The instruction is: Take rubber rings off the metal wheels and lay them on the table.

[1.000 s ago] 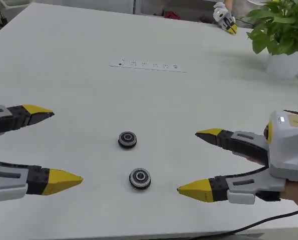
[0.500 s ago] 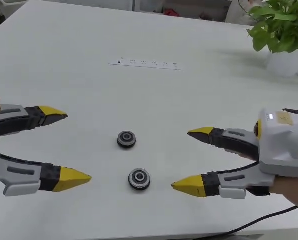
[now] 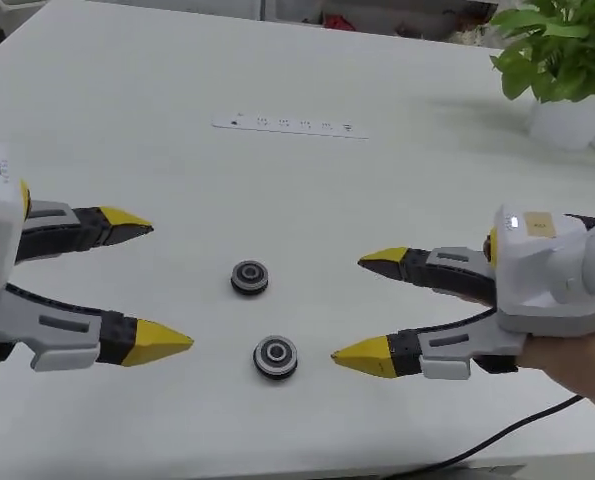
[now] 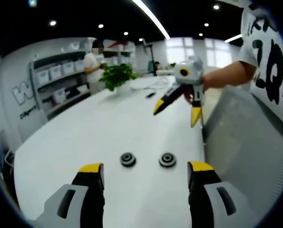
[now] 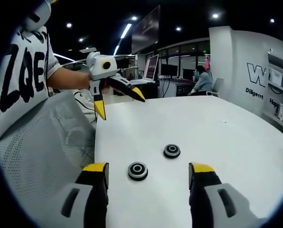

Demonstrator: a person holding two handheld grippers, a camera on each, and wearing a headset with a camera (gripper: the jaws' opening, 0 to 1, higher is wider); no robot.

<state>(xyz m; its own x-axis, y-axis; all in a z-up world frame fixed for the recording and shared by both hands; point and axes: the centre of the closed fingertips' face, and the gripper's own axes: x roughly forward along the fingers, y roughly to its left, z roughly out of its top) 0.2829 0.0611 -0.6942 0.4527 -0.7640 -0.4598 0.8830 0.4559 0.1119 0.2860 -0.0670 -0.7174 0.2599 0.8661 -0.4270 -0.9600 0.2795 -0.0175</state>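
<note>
Two small metal wheels with black rubber rings lie flat on the white table: the farther wheel (image 3: 249,278) and the nearer wheel (image 3: 276,357). In the left gripper view they are the farther wheel (image 4: 128,159) and the nearer wheel (image 4: 167,159); in the right gripper view the farther wheel (image 5: 171,151) and the nearer wheel (image 5: 138,171). My left gripper (image 3: 159,284) (image 4: 145,168) is open, left of the wheels, with nothing between its jaws. Facing it from the right, my right gripper (image 3: 369,308) (image 5: 149,168) is open too and just as bare.
A white power strip (image 3: 289,126) lies flat farther back on the table. A potted green plant (image 3: 565,70) stands at the back right. A black cable (image 3: 507,435) runs along the near right edge. People stand in the room beyond the table.
Both grippers have moved inward toward the two wheels, still open. The head view has shifted slightly. The wheels have not moved.
</note>
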